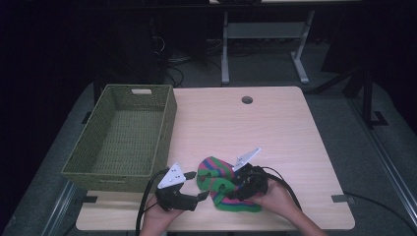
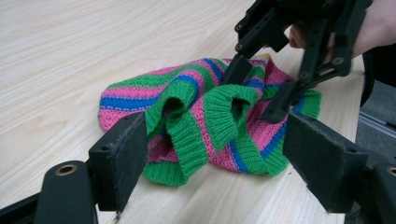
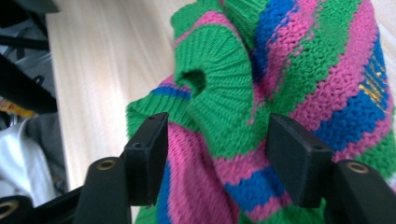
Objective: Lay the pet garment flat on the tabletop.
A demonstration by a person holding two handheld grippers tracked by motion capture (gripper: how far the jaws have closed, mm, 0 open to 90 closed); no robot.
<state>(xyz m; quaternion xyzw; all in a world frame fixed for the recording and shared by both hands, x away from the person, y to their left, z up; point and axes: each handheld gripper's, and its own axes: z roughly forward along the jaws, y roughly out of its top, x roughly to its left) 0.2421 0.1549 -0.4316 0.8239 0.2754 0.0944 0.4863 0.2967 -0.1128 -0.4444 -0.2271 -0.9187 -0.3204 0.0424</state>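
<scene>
A pale wooden table (image 1: pixel 275 128) is seen from above, with a round hole (image 1: pixel 247 100) near its far edge. On its left side a green woven basket (image 1: pixel 123 137) is set, with a handle slot in its far wall; nothing is seen inside it.

A knitted garment (image 1: pixel 219 179), striped in green, pink and blue, is bunched on the table near the front edge, to the right of the basket and apart from it. In the left gripper view the garment (image 2: pixel 201 126) is seen lying on the wood with two green ribbed cuffs (image 2: pixel 224 112) turned up toward the camera. In the right gripper view yellow stitching (image 3: pixel 373 81) is visible on a blue stripe of the garment (image 3: pixel 280 93); what it spells cannot be told.

The right gripper (image 1: pixel 238 184) is held by the right hand (image 1: pixel 278 199) and is set down onto the garment. Its jaws are spread wide, with knit lying between them; in the right gripper view (image 3: pixel 217 154) the pads stand on either side of a fold, not closed on it. In the left gripper view the same gripper (image 2: pixel 261 88) is seen pressed into the cloth from above.

The left gripper (image 1: pixel 200 189) is held by the left hand (image 1: pixel 157 214), just left of the garment. Its jaws are released and wide apart (image 2: pixel 215 163), and the garment's near edge lies ahead of them, ungrasped.
</scene>
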